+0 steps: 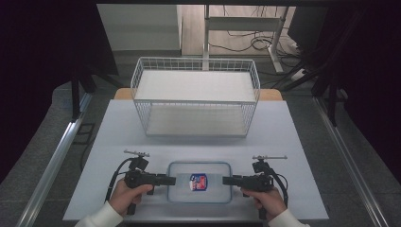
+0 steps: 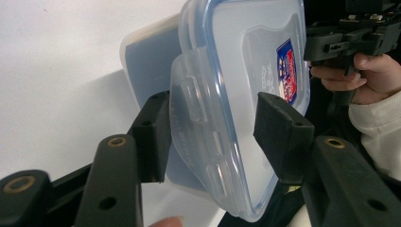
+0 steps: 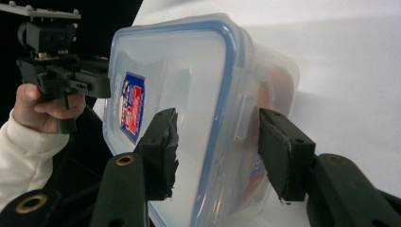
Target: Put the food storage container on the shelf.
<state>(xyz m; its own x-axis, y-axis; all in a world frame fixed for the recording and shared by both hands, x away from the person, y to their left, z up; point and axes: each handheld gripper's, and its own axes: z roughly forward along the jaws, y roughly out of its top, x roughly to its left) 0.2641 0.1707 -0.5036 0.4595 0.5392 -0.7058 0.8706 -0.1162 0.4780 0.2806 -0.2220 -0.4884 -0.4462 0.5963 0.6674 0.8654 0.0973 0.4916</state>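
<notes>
Both hand-held grippers, left hand-held gripper [image 1: 171,180] at nine o'clock, right hand-held gripper [image 1: 227,180] at three, are being held released around the lidded container [image 1: 199,182]; equal squeezing is being advised.

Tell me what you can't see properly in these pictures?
- Words on the red-and-blue sticker of the clear plastic box with blue-rimmed lid: too small in the high view.
- Box's contents: frosted walls blur them in the right gripper view.
- White wire basket: its far side is behind mesh.
</notes>
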